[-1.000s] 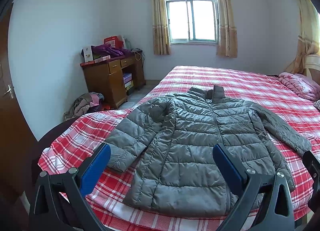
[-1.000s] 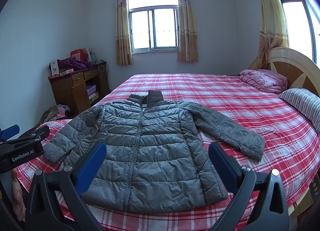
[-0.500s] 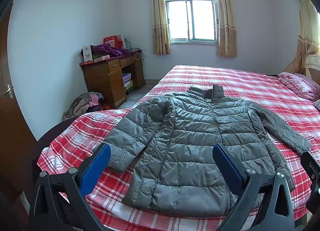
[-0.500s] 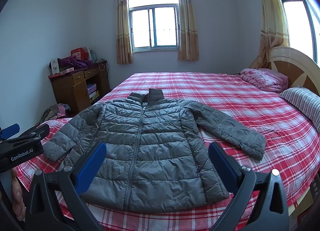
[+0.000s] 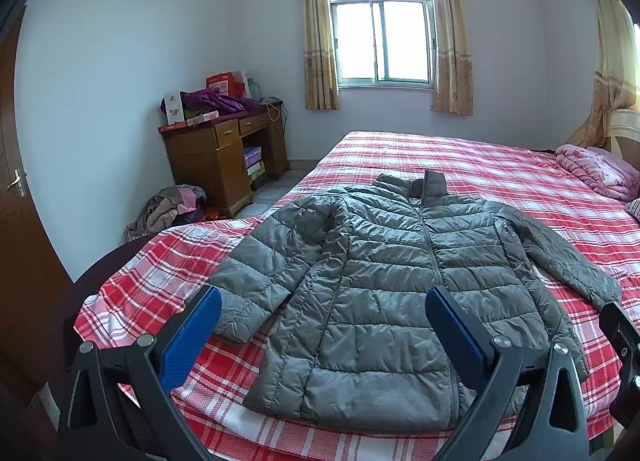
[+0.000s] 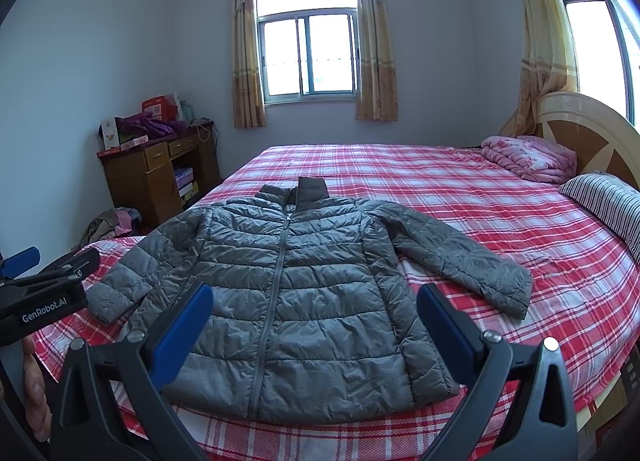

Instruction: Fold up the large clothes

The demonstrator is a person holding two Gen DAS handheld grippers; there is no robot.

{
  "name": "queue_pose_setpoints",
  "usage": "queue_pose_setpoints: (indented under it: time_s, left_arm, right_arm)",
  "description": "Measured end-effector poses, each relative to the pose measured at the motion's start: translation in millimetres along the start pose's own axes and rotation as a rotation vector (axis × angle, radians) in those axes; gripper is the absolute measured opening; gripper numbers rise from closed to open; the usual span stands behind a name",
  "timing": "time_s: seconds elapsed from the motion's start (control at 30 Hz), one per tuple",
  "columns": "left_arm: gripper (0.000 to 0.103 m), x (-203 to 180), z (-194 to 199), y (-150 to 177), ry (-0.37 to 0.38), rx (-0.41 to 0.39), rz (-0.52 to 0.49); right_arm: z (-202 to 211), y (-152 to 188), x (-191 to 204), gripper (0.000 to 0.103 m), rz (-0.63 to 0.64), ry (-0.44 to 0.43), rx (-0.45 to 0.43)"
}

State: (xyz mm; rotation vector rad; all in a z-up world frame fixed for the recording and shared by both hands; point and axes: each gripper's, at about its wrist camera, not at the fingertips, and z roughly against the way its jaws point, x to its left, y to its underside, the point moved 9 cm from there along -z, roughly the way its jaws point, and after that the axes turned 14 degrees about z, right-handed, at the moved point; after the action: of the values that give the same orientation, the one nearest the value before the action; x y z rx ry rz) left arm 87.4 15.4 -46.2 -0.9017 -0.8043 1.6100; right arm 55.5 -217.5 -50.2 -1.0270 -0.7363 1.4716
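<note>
A grey quilted puffer jacket (image 5: 384,281) lies flat and zipped on the red plaid bed (image 5: 500,169), collar away from me, both sleeves spread out. It also shows in the right wrist view (image 6: 288,281). My left gripper (image 5: 322,309) is open and empty, held above the bed's near edge in front of the jacket's hem. My right gripper (image 6: 314,305) is open and empty, also above the hem. The left gripper (image 6: 24,277) shows at the left edge of the right wrist view.
A wooden desk (image 5: 224,153) with boxes and purple clothes stands at the far left wall. A clothes pile (image 5: 168,209) lies on the floor beside it. A pink folded blanket (image 6: 528,153), a striped pillow (image 6: 608,201) and the headboard (image 6: 592,129) are at the right.
Both views have drifted slightly, so the jacket sits a little higher and further off in frame. The jacket has not moved and both grippers stay open.
</note>
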Motion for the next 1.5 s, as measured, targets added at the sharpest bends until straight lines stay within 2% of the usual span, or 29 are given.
queue_pose_setpoints:
  time_s: [0.6, 0.83, 0.97, 1.1, 1.2, 1.23, 1.4, 1.5]
  left_arm:
    - [0.102, 0.7, -5.5, 5.4, 0.0, 0.019, -0.006]
    - [0.102, 4.1, -29.4, 12.0, 0.008, 0.059, -0.001]
    - [0.102, 5.1, -60.0, 16.6, -0.013, 0.075, -0.032]
    - [0.102, 2.4, -93.8, 21.0, -0.017, 0.098, -0.06]
    - [0.102, -0.3, -126.6, 25.1, -0.036, 0.135, -0.08]
    - [0.102, -1.5, -134.2, 25.9, -0.036, 0.145, -0.082]
    - [0.102, -9.4, -180.9, 29.4, -0.068, 0.182, -0.11]
    - [0.102, -12.9, -205.8, 31.1, -0.088, 0.199, -0.117]
  right_arm:
    - [-2.4, 1.2, 0.5, 0.103, -0.005, -0.007, 0.011]
    - [-16.5, 7.7, -11.5, 0.103, -0.021, -0.035, 0.031]
    - [-36.2, 23.3, -52.0, 0.103, -0.078, 0.014, 0.058]
    - [-63.2, 58.8, -119.2, 0.103, -0.201, 0.101, 0.139]
    - [-76.8, 84.8, -154.8, 0.103, -0.25, 0.156, 0.192]
    - [-85.2, 101.4, -178.6, 0.102, -0.287, 0.186, 0.229]
    - [-108.4, 148.7, -253.9, 0.092, -0.391, 0.285, 0.339]
    - [-121.9, 164.0, -283.3, 0.089, -0.427, 0.315, 0.384]
